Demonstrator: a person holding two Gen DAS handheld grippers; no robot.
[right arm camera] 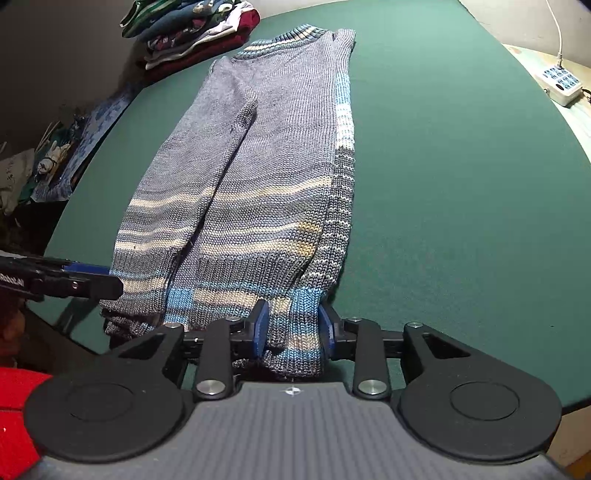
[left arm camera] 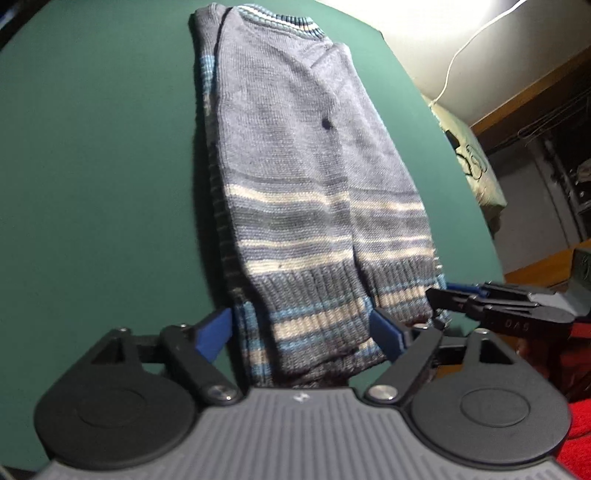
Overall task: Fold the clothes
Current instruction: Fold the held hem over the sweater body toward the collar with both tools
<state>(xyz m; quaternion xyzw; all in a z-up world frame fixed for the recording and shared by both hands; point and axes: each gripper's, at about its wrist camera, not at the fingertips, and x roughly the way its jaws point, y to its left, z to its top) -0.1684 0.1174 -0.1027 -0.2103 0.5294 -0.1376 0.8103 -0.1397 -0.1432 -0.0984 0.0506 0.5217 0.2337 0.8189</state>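
With sweater narrowed and both hems nearest, ready for lengthwise fold: left gripper spread wide around hem, right gripper pinching hem edge.

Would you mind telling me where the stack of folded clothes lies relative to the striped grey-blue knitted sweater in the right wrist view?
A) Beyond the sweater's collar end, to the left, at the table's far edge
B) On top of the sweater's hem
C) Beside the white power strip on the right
A: the stack of folded clothes sits past the collar of the striped grey-blue knitted sweater, at the green table's far left edge.
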